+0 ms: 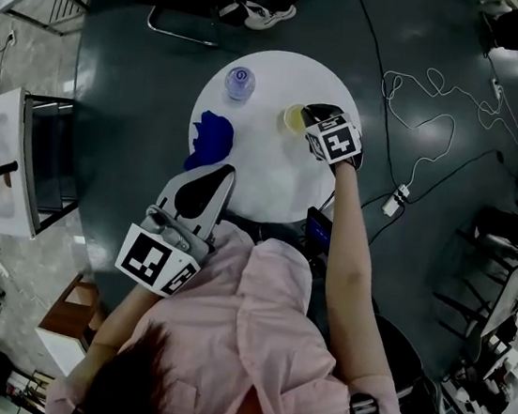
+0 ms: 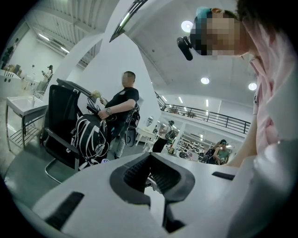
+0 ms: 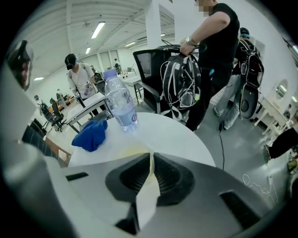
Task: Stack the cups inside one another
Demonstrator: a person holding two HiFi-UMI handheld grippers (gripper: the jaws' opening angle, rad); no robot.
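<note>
Pale-yellow cup [image 1: 293, 118], standing on the white counter [image 1: 263, 175] just beside the water bottle [image 1: 239, 82]. The right gripper [image 1: 313, 115] was pinched narrowly on its thin wall. The left gripper [image 1: 225, 174], closed and empty, hung well back from the bottle. We saw no separate second cup, so we judged the nesting nearly finished, with release next. We could not read the bottle's label.

My head camera looks steeply down on the bench [image 1: 264, 169]. The right gripper [image 1: 316, 116] camera shares it, close. The left gripper [image 1: 223, 176] camera faces the room.
</note>
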